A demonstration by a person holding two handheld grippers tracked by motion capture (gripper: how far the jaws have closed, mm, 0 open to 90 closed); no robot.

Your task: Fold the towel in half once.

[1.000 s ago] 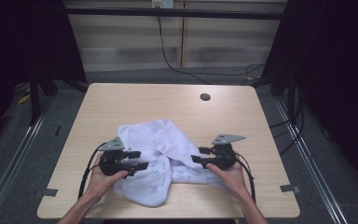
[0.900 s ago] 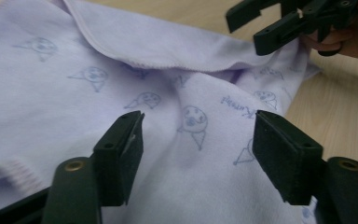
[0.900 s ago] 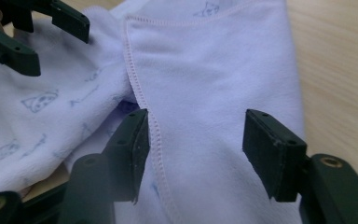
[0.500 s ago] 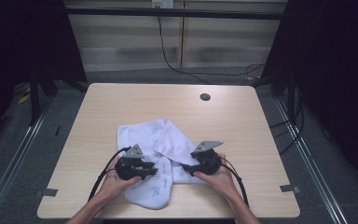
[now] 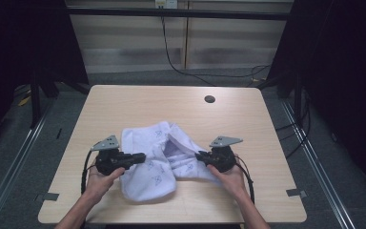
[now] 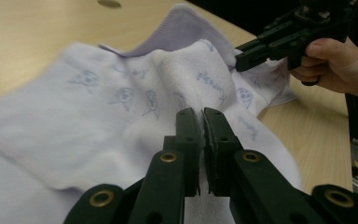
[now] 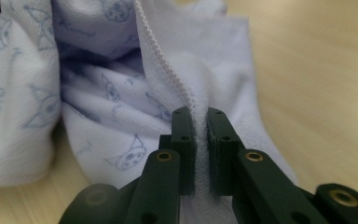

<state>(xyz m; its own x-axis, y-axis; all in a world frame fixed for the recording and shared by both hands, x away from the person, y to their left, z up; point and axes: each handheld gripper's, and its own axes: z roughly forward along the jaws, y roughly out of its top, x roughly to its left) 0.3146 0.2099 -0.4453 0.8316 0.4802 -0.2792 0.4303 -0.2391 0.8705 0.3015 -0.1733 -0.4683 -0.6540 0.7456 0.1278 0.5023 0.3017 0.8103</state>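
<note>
A pale lilac towel [image 5: 158, 162] with small blue printed figures lies crumpled on the wooden table [image 5: 138, 102]. My left gripper [image 5: 142, 156] comes in from the towel's left side. In the left gripper view its jaws [image 6: 202, 115] have just been closing and now pinch a fold of the towel [image 6: 98, 100]. My right gripper [image 5: 199, 155] is at the towel's right side. Its jaws [image 7: 200, 115] have also just been closing and now clamp the stitched hem of the towel [image 7: 102, 98]. The left gripper view also shows the right gripper [image 6: 242, 55] with cloth at its tips.
A round cable hole [image 5: 209, 99] sits near the table's far edge. Bare wood surrounds the towel on all sides. Black cables [image 5: 171, 52] hang behind the table, and dark curtains flank it.
Both grippers moved inward onto the towel, shut on its cloth, then drew back outward a little. The towel's middle now bunches up between them.
</note>
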